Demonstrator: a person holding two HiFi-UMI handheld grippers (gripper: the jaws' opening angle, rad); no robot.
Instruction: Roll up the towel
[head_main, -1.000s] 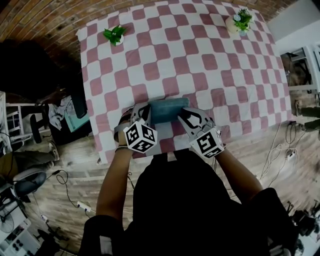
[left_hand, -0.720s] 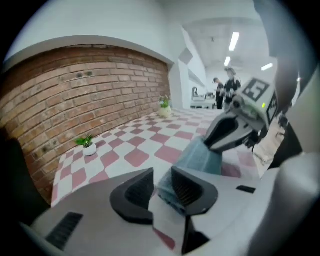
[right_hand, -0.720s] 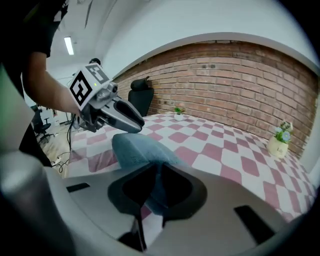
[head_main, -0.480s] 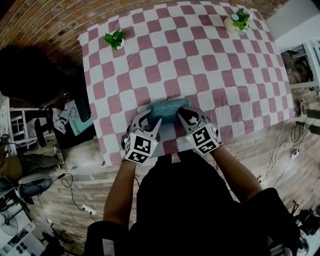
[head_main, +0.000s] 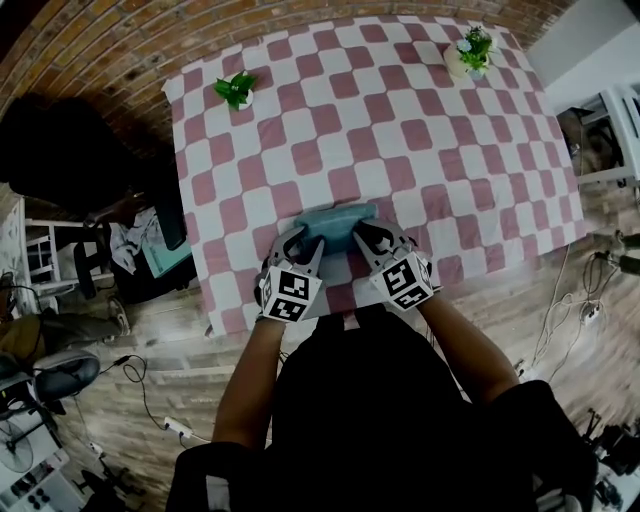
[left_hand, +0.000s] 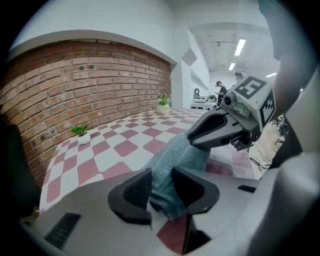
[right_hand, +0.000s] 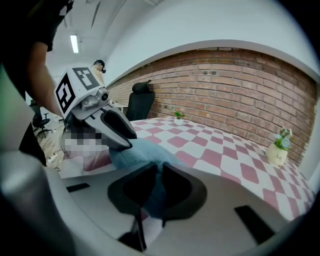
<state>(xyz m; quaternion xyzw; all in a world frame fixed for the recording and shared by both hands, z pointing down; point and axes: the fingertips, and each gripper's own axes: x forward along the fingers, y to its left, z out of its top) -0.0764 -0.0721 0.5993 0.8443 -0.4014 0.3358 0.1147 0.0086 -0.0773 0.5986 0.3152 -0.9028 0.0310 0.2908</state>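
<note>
Towel (head_main: 335, 226): rolled, lower centre
Left gripper (left_hand: 161, 191): jaws just opened wider, clamp towel end
Right gripper (right_hand: 156, 186): clamps towel; head view hides both grips

The head camera looked steeply down from above the person onto the whole checked table (head_main: 400, 130), both grippers at its near edge. The left gripper (head_main: 303, 243) camera sat tight behind its own jaws, low, facing out across the table with the right gripper (head_main: 378, 238) at its right side, and the right gripper's camera mirrored that. All three shared the towel (head_main: 335, 222), the brick wall (head_main: 100, 40) and the potted plants (head_main: 235, 88).
</note>
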